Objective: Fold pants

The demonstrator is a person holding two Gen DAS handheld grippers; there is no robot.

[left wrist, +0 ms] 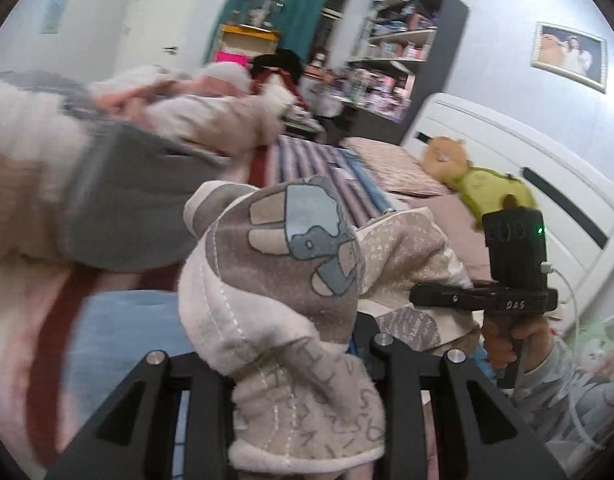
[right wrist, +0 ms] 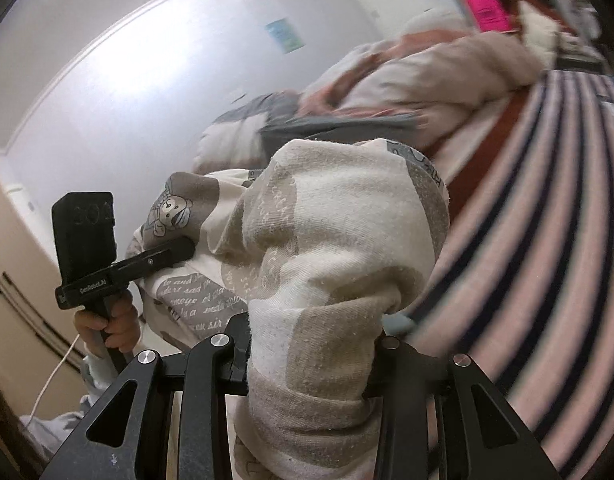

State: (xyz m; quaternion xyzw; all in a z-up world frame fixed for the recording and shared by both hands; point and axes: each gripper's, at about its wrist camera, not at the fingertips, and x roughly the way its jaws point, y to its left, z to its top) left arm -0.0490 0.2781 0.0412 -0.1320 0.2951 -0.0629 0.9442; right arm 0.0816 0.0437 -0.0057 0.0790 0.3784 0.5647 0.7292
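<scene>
Your left hand-held gripper [left wrist: 303, 364] is clamped on the pants [left wrist: 275, 288] — a bunch of cream and grey printed cloth rises from between its jaws and fills the middle of the left wrist view. Your right hand-held gripper [right wrist: 311, 360] grips another bunch of the same pants [right wrist: 327, 264], the cloth squeezed between its jaws and bulging up above them. The pants hang in the air between the two grippers, above the bed [left wrist: 423, 200] and its striped sheet [right wrist: 547, 216].

In the left wrist view the right gripper shows at the right, its black body level and its fingers buried in the cloth, with your right hand [left wrist: 523, 340] wrapped round the handle. In the right wrist view the left gripper shows at the left, tilted, its tip against the bear print, your left hand [right wrist: 115, 324] on its handle.

Behind the pants a heap of pink and grey bedding [left wrist: 107, 152] lies on the bed — it is blurred. A plush toy [left wrist: 479, 180] lies near the white headboard [left wrist: 519, 160].
</scene>
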